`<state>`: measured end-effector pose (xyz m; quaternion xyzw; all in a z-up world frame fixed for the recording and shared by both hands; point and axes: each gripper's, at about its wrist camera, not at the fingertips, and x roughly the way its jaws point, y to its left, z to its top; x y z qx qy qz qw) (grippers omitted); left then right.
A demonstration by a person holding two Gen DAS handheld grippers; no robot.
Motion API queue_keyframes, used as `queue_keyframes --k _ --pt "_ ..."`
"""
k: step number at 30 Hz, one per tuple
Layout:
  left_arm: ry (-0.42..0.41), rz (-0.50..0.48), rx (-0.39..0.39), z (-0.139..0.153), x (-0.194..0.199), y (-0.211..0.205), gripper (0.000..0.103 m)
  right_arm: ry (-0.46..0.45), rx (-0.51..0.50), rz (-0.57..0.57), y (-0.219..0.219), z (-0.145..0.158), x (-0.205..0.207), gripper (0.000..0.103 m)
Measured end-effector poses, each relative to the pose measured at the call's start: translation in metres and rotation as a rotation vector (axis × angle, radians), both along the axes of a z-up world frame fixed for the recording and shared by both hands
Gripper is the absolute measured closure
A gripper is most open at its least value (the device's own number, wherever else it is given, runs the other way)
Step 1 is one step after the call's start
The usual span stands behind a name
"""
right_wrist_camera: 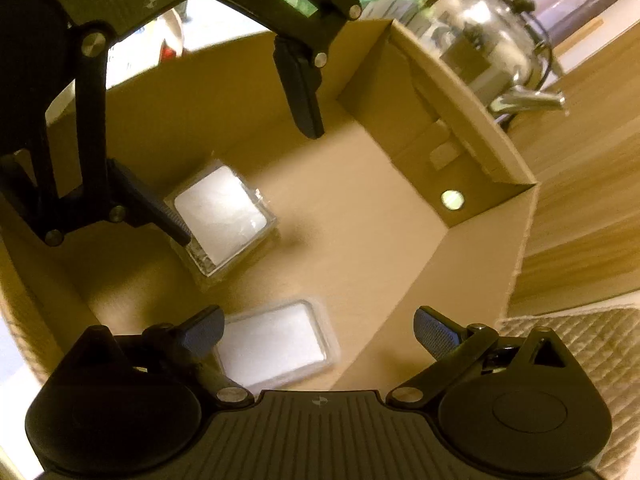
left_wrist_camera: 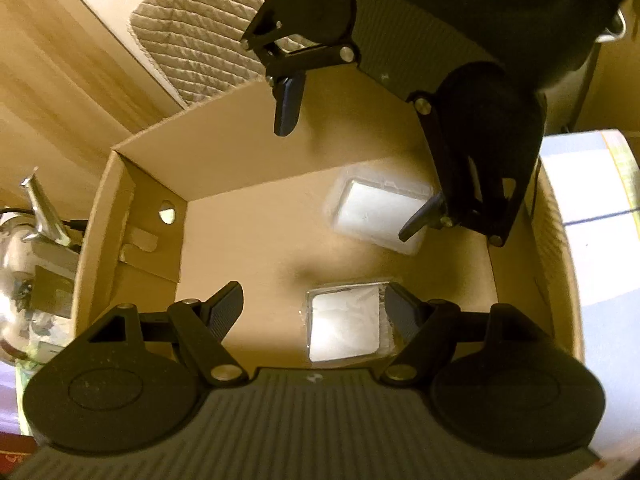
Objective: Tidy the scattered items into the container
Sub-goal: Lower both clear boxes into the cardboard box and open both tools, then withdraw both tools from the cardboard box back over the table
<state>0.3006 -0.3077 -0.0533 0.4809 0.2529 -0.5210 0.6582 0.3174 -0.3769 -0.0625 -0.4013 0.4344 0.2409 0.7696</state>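
With both grippers lowered into the cardboard box (left_wrist_camera: 132,216), we hold each one spread wide and empty, nothing between the pads. Closest to our left gripper (left_wrist_camera: 316,308), just off its right finger, lies a clear-wrapped white packet (left_wrist_camera: 344,328) flat on the box floor; the finger appears to be touching or nearly touching its edge, though we cannot tell which. We judge it sits there because we let it go from straight above, so it landed directly under the tool.

Further ahead of the left gripper lies the second white packet (left_wrist_camera: 376,212), also flat, a little apart from the first. Our right gripper (left_wrist_camera: 344,176) hangs over it from the opposite side, one fingertip low at its near corner. From the right wrist camera the order reverses: the second packet (right_wrist_camera: 276,344) rests just ahead of our right gripper (right_wrist_camera: 320,332) by its left finger, and the first packet (right_wrist_camera: 222,212) lies beyond, beneath the left gripper (right_wrist_camera: 244,184).

Both packets are thus inside the container, and we judge this part of the tidying done.

Beyond the box wall stand a shiny metal kettle (right_wrist_camera: 492,40) and a quilted mat (left_wrist_camera: 192,40) on the wooden floor (left_wrist_camera: 44,80), outside our reach for now.
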Motion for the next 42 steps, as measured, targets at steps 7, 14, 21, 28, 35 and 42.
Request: queue_keyframes --k 7,14,21,28,35,42 --pt "-0.016 0.070 -0.114 0.043 -0.010 0.017 0.028 -0.083 0.010 -0.021 -0.004 0.038 -0.022 0.004" --pt "-0.008 0.187 -0.236 0.094 -0.040 0.063 0.024 -0.159 0.083 -0.038 0.006 0.087 -0.065 0.004" --pt "-0.011 0.381 -0.285 0.116 -0.070 0.150 0.016 -0.220 0.243 -0.031 0.045 0.120 -0.125 0.002" --pt "-0.010 0.643 -0.293 0.108 -0.103 0.244 0.005 -0.218 0.377 0.048 0.113 0.122 -0.185 0.002" --pt "-0.026 0.870 -0.279 0.084 -0.146 0.331 0.001 -0.185 0.362 0.125 0.170 0.088 -0.218 0.002" --pt "-0.003 1.005 -0.277 0.058 -0.168 0.384 0.001 -0.176 0.327 0.134 0.195 0.051 -0.217 0.002"
